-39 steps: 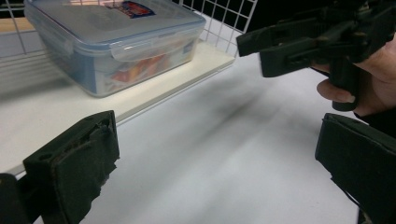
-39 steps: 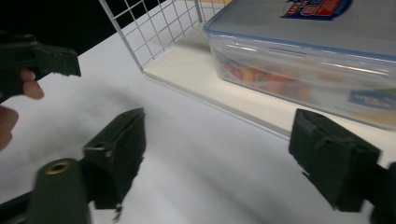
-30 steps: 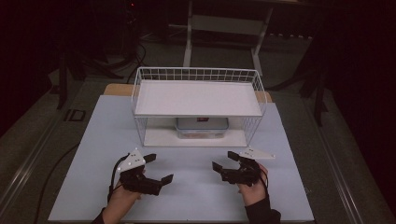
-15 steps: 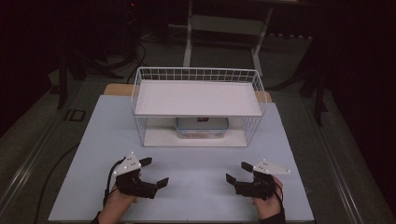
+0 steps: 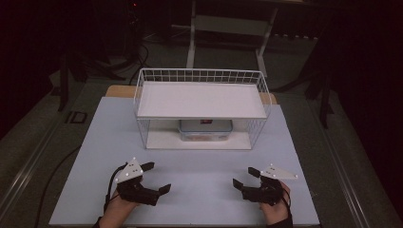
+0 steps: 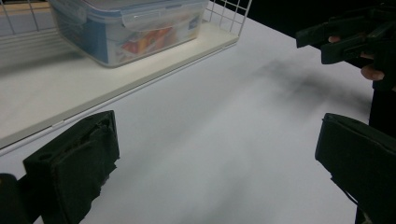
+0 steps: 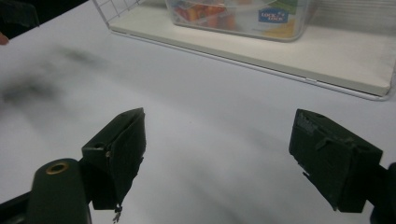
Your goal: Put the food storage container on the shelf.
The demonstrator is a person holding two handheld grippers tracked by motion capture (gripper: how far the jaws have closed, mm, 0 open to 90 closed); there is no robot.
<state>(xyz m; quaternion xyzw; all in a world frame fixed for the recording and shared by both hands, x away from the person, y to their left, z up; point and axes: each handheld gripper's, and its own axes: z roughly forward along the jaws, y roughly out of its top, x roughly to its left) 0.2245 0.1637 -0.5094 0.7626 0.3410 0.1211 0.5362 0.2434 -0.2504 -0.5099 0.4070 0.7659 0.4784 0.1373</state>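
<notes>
My left gripper (image 5: pixel 159 176) rests low over the white table (image 5: pixel 204 199) at the near left, jaws wide apart with nothing between them (image 6: pixel 217 126). My right gripper (image 5: pixel 242 176) sits at the near right, also open and empty (image 7: pixel 219 121), pointing inward toward the left one. It also appears at the top right of the left gripper view as the right gripper (image 6: pixel 345 37). Ahead of both, a clear lidded container (image 5: pixel 206 129) with colourful contents stands under the shelf of a white wire rack (image 5: pixel 202 76). The container (image 6: pixel 126 28) (image 7: pixel 243 14) sits on the rack's pale base board (image 7: pixel 327 60).
The rack has a flat white top board (image 5: pixel 199 99) and wire walls at its sides and back. Bare table lies between the grippers and the rack's front. Beyond the table are a dark floor, cables and stand legs (image 5: pixel 192 42).
The right gripper has moved to the right and toward the near edge of the table, staying open. The left gripper has shifted only slightly.
</notes>
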